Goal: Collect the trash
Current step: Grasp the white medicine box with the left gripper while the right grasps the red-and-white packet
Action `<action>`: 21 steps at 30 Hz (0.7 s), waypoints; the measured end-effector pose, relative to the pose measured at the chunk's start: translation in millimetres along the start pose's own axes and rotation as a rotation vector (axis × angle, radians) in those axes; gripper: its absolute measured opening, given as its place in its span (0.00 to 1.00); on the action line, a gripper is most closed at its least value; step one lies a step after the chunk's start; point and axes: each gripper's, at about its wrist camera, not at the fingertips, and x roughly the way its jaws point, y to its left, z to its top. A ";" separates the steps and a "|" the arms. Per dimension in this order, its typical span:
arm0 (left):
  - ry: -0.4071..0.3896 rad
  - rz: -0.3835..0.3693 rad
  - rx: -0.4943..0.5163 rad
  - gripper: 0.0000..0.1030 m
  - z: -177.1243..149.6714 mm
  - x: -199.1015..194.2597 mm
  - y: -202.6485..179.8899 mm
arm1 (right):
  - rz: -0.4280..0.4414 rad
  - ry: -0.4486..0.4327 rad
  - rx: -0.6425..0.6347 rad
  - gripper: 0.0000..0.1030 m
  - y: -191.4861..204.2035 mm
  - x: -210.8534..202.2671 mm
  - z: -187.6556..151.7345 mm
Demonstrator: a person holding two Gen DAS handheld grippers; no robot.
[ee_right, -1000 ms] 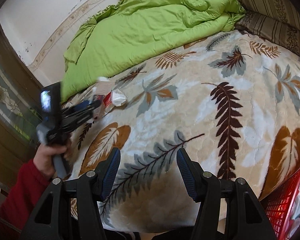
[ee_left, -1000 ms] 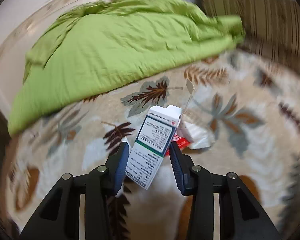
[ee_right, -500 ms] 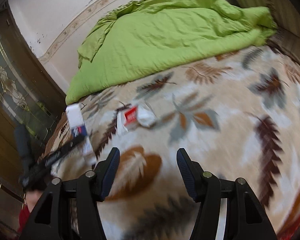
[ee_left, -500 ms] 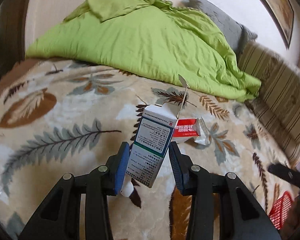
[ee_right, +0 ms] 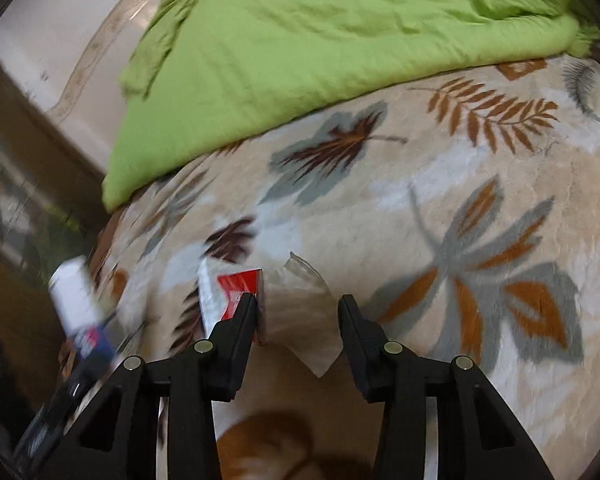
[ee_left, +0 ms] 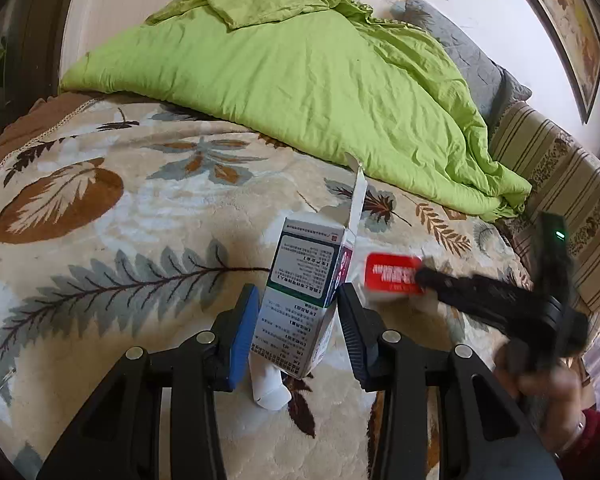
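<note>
The left claw was clamped on a white medicine box, its blue-padded finger pressed to one side and the dark finger to the other. The box stood nearly upright between them, printed face toward the lens and top flap sticking up open. A white tube showed just beneath the box, between the fingers; whether it hung from the box or lay on the bed could not be told.

Just beyond the box, a red-and-white packet lay on the leaf-patterned blanket. In the left wrist view the right claw reached in from the right toward that packet, blurred, gripped by a hand with a red sleeve at the wrist.

From the right wrist view, the right claw's fingers stood well apart and held nothing. Its left fingertip overlapped the packet's red edge, though contact could not be confirmed through the blur. A piece of clear wrapper trailing from the packet lay between the two fingers. At the far left of that view the held box appeared again, tilted and smeared.

Farther back, a crumpled green duvet was heaped across the bed. Behind it sat a grey pillow, a striped cushion and a pale wall.
</note>
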 end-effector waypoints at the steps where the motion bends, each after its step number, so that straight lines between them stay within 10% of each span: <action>1: 0.002 -0.002 -0.005 0.38 0.8 0.9 -0.2 | 0.019 0.018 -0.014 0.44 4.8 -7.0 -7.0; 9: -0.010 0.022 0.022 0.38 2.2 0.7 -7.4 | 0.042 0.125 -0.104 0.54 17.2 -61.7 -73.3; 21: -0.015 0.037 0.018 0.38 3.0 1.5 -3.6 | 0.008 0.028 -0.393 0.70 62.2 -85.2 -69.1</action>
